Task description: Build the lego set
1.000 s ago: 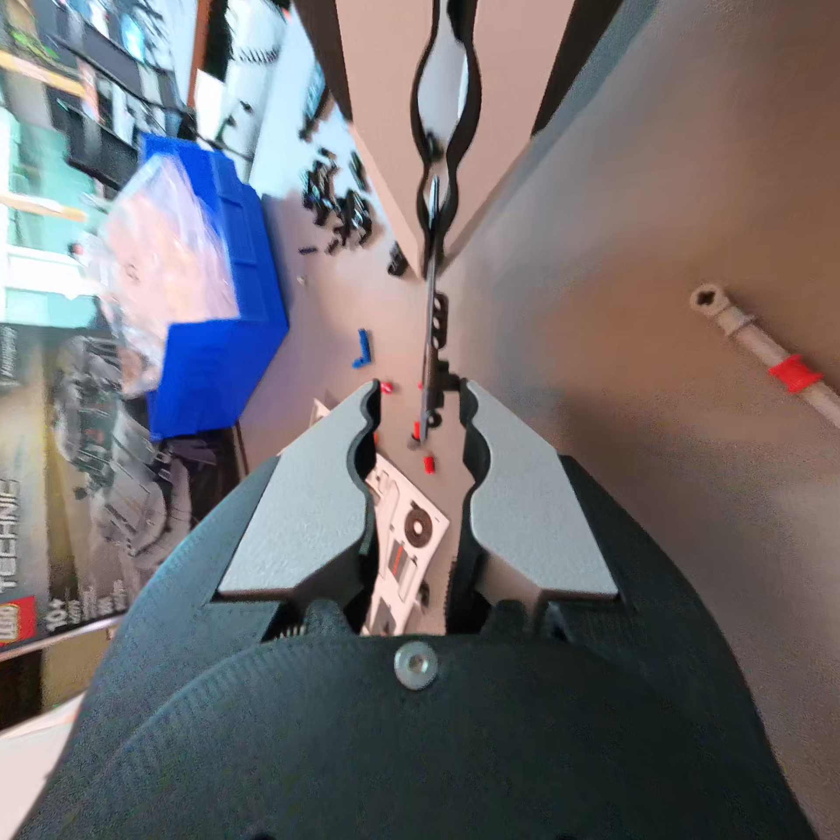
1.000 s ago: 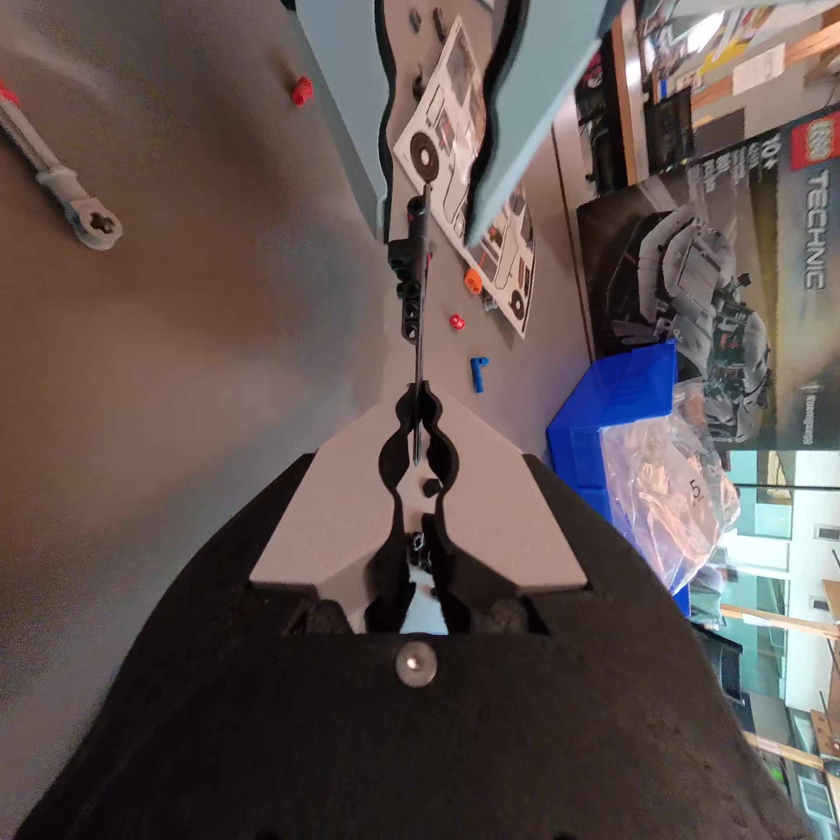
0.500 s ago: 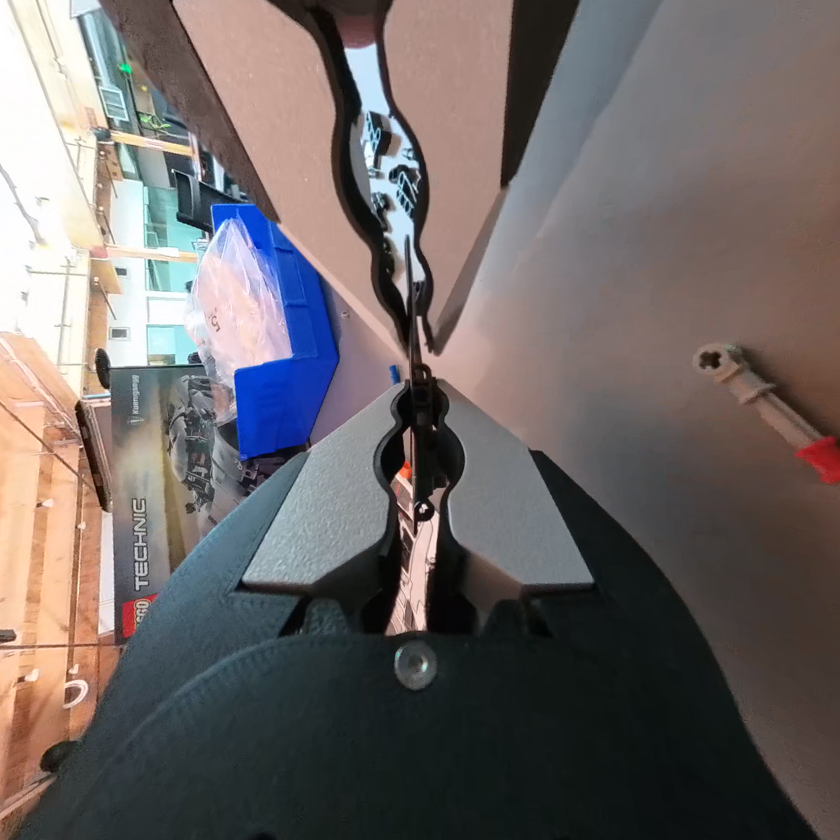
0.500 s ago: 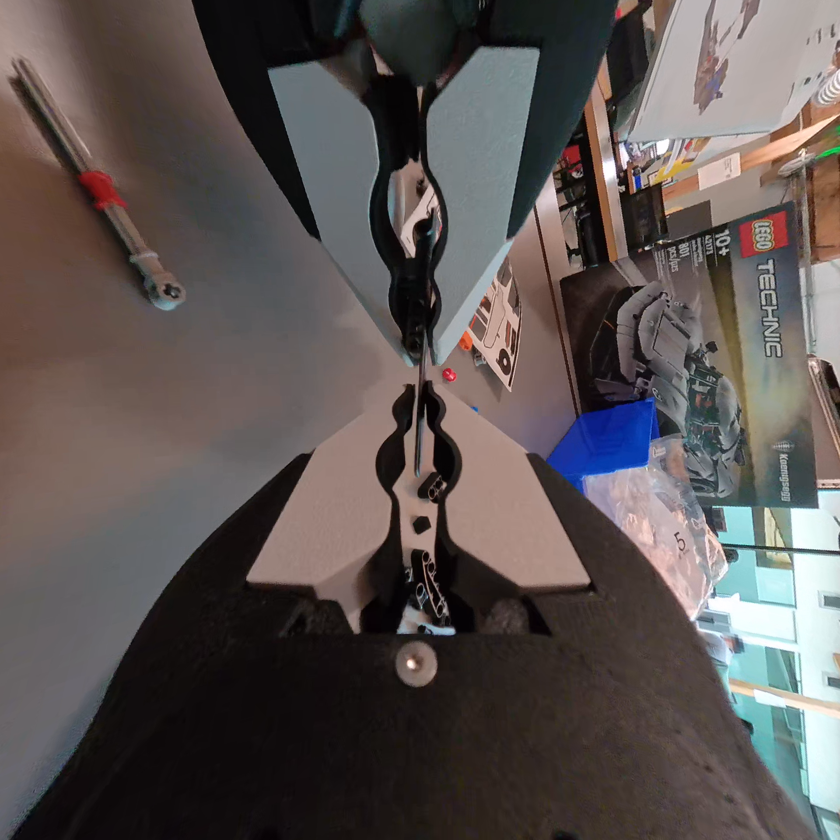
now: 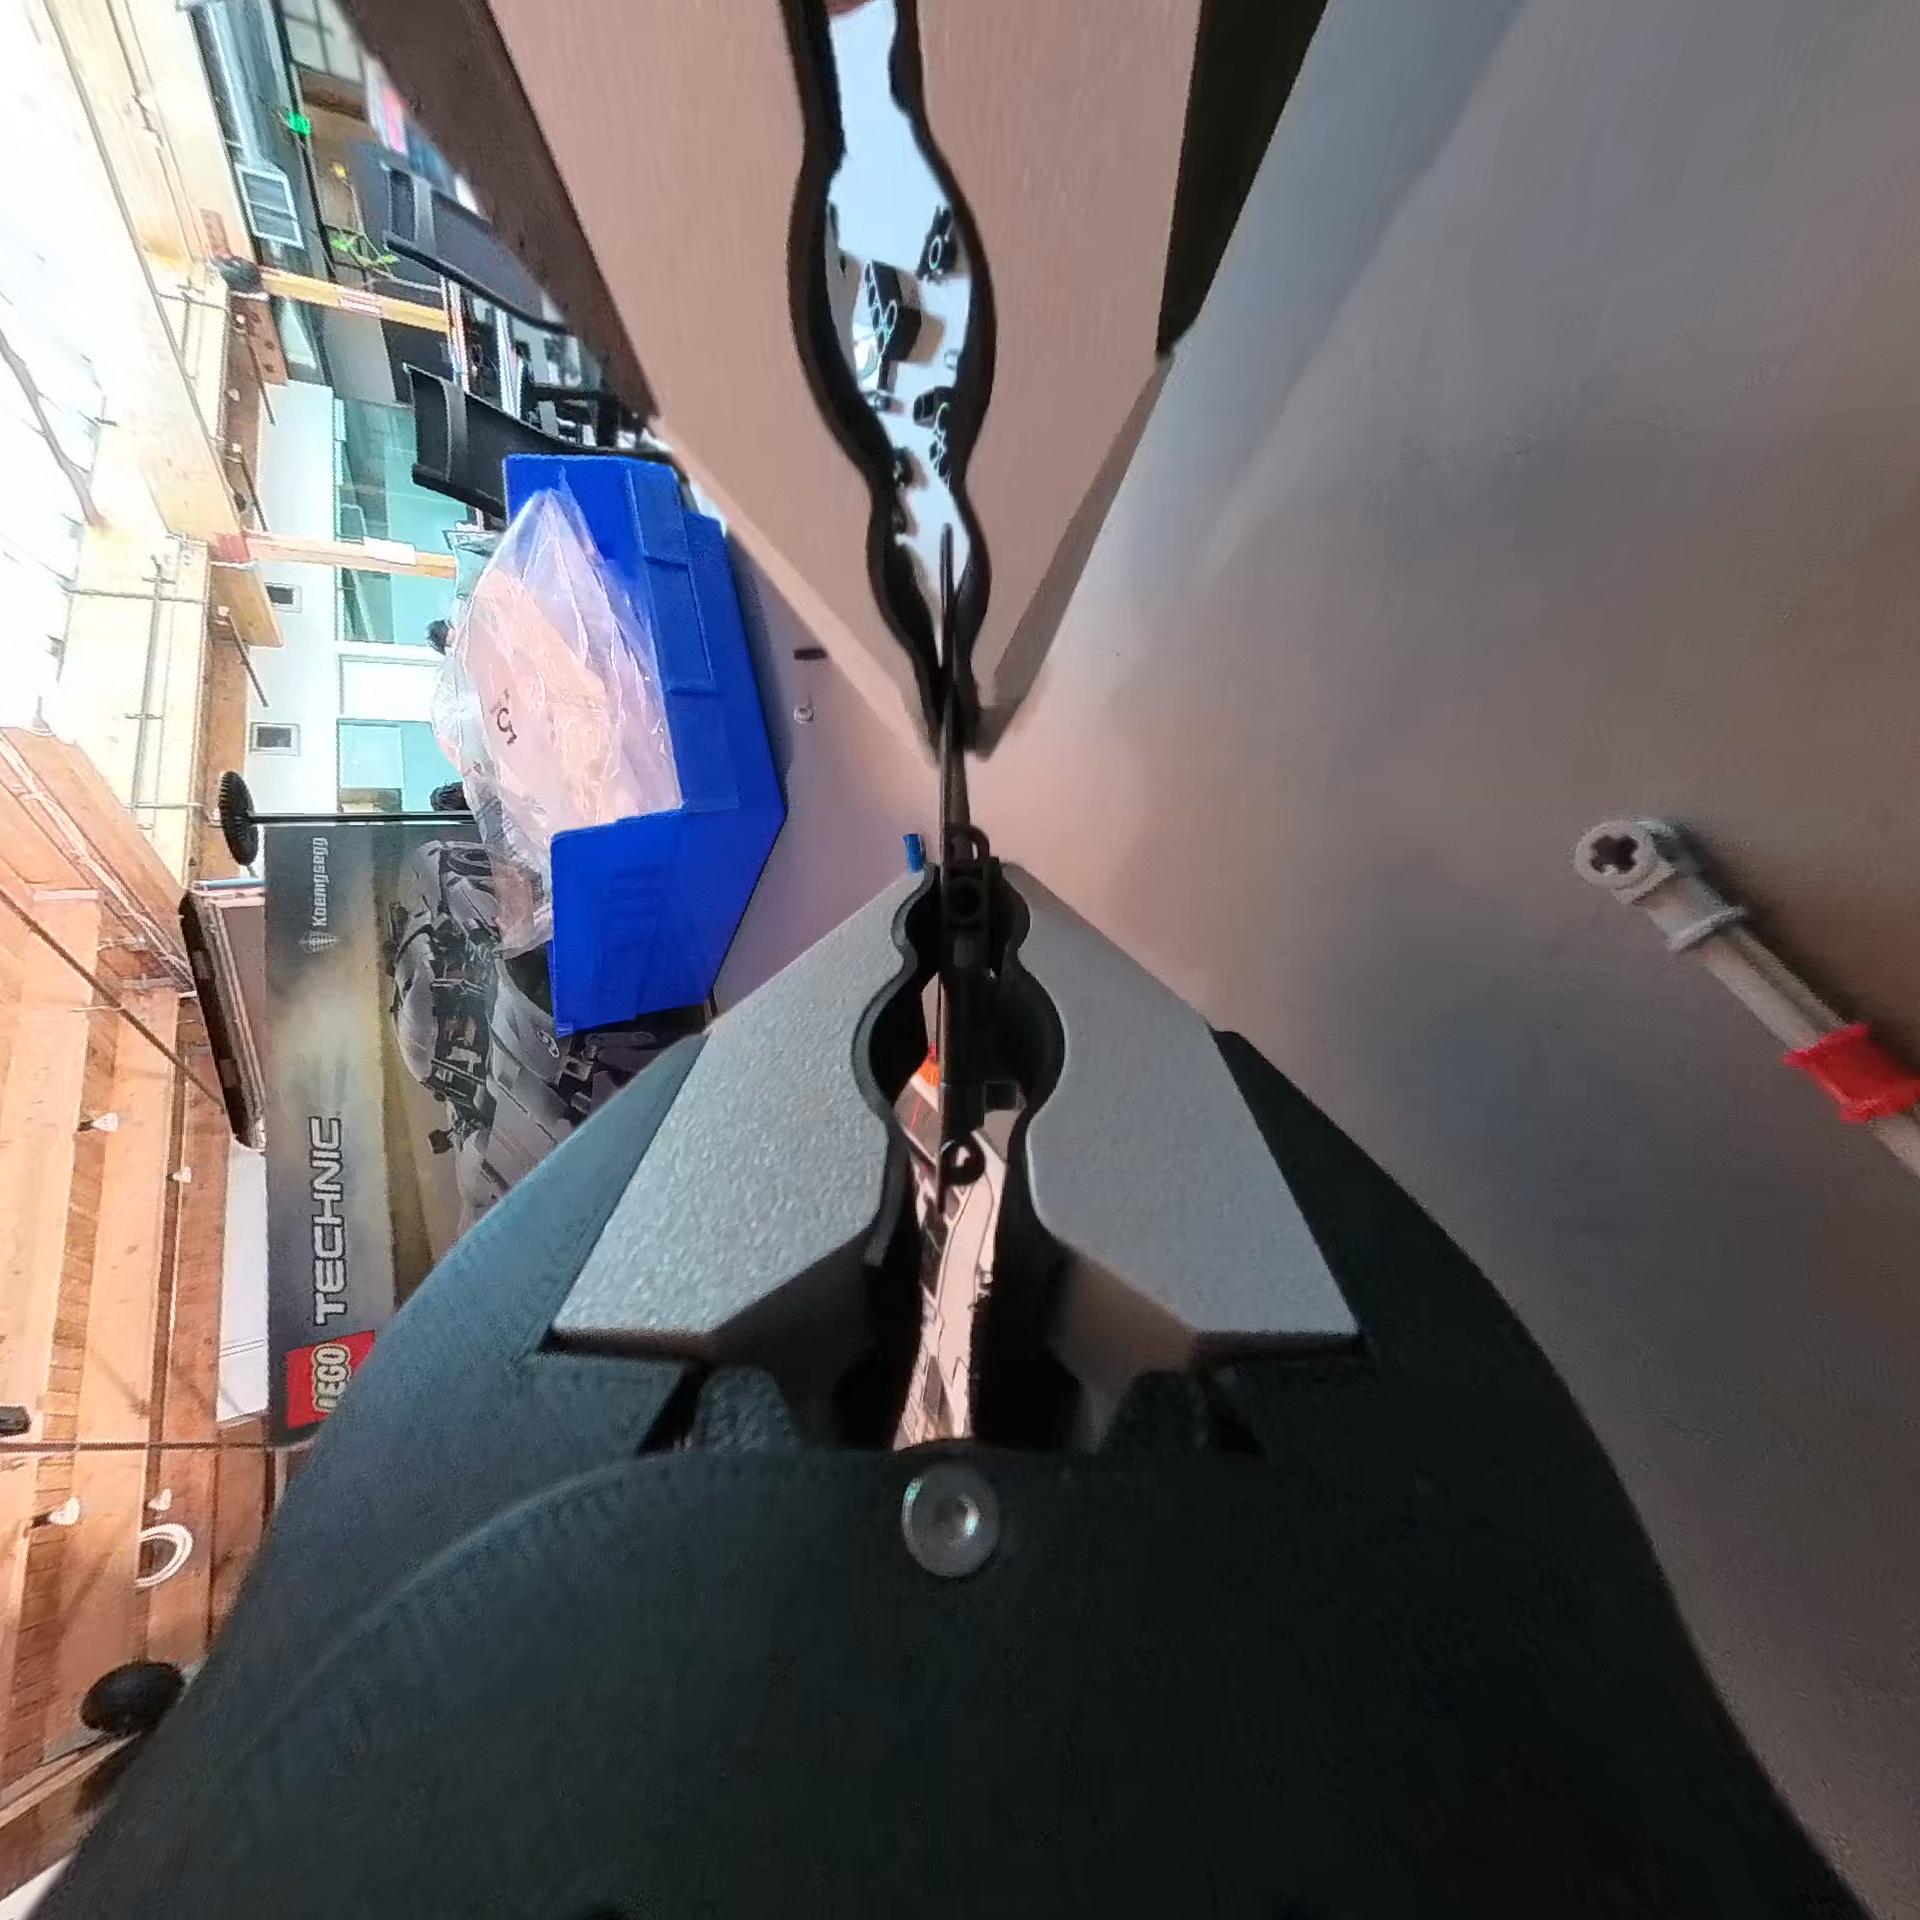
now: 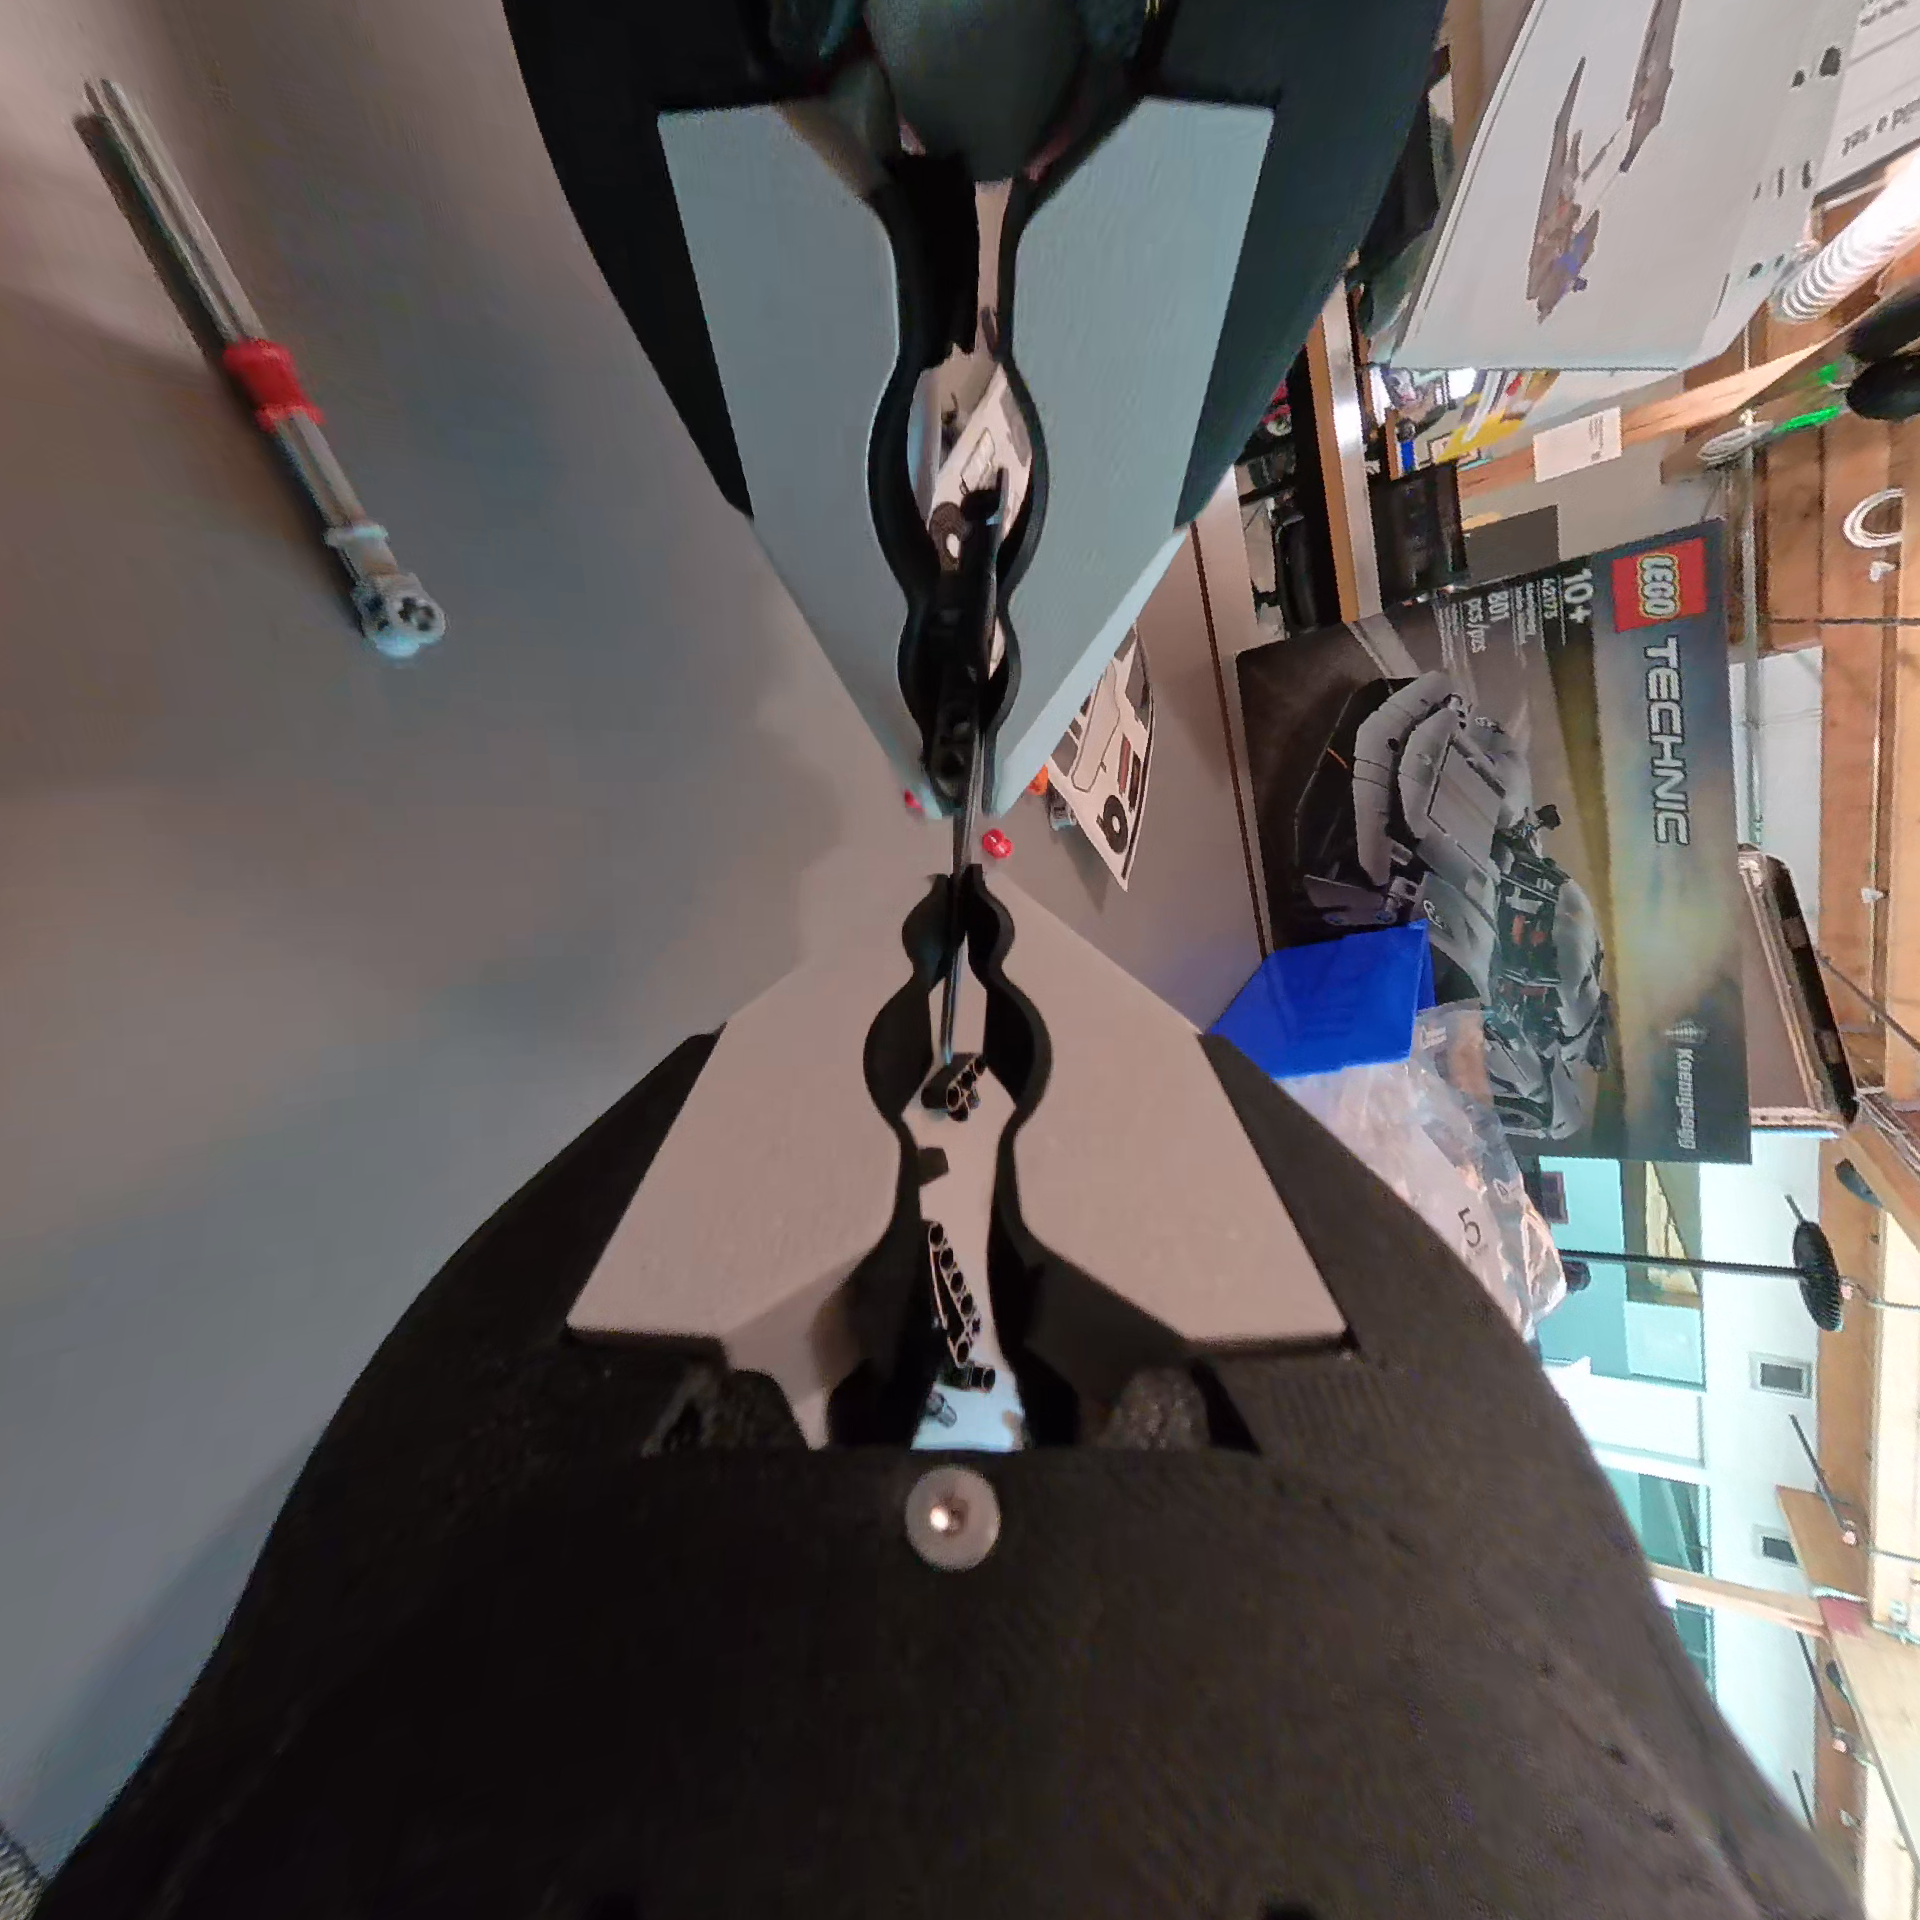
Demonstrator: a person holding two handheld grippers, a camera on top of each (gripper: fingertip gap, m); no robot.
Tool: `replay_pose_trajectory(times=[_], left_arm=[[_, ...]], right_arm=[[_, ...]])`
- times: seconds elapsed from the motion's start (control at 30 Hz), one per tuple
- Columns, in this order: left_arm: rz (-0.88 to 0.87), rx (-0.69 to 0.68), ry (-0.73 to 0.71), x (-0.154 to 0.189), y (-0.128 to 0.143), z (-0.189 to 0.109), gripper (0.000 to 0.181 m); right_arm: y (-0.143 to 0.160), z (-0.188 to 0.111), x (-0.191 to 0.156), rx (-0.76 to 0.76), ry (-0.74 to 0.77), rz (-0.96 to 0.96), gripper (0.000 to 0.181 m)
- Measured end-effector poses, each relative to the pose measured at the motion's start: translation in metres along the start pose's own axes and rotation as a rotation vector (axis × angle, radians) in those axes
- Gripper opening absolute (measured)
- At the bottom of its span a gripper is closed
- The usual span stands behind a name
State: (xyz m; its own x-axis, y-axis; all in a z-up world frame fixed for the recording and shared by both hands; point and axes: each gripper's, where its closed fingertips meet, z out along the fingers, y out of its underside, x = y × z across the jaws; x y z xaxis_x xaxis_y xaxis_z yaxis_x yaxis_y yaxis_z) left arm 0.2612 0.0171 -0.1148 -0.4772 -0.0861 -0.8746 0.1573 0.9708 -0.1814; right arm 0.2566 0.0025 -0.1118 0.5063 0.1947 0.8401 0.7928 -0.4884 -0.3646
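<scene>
The two grippers face each other tip to tip above the grey table [image 5: 1455, 623]. My left gripper [image 5: 961, 878] is shut on a short black beam [image 5: 971, 935] with pin holes. A thin black axle [image 5: 948, 779] runs from that beam into my right gripper [image 5: 951, 727], which is shut on it. In the right wrist view my right gripper [image 6: 958, 883] holds the axle [image 6: 956, 966], and the left gripper [image 6: 956, 800] opposite clamps the beam [image 6: 961, 665]. A grey axle with a red bush [image 5: 1745, 987] lies on the table, also in the right wrist view [image 6: 281, 384].
A blue bin [image 5: 665, 831] holds a clear bag of parts [image 5: 561, 675] beside the set's box [image 6: 1538, 831]. A sticker sheet [image 6: 1112, 769] and small red pieces [image 6: 997, 842] lie under the grippers. Loose black parts [image 6: 956, 1299] lie under my right gripper. Both grippers' tips are close together, under 4 cm apart.
My left gripper was open a second ago and has closed on the black beam. The two grippers have come closer together along the axle.
</scene>
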Motion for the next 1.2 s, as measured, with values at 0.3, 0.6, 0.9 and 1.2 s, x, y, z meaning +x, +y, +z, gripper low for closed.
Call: replay_pose_trajectory(times=[0.3,0.6,0.9,1.2], left_arm=[[0.014,0.026,-0.004,0.0,-0.008,-0.004,0.004],[0.019,-0.005,-0.067,-0.012,-0.008,-0.007,0.003],[0.001,0.035,-0.024,-0.005,-0.017,-0.01,0.004],[-0.103,0.074,0.063,0.002,-0.023,-0.009,0.004]], right_arm=[[0.01,-0.015,-0.002,-0.002,-0.012,-0.006,0.0],[-0.012,-0.017,0.014,-0.017,0.06,-0.071,0.003],[-0.01,-0.026,0.004,0.024,0.093,-0.196,0.001],[0.005,-0.043,-0.001,0.027,0.144,-0.245,0.001]])
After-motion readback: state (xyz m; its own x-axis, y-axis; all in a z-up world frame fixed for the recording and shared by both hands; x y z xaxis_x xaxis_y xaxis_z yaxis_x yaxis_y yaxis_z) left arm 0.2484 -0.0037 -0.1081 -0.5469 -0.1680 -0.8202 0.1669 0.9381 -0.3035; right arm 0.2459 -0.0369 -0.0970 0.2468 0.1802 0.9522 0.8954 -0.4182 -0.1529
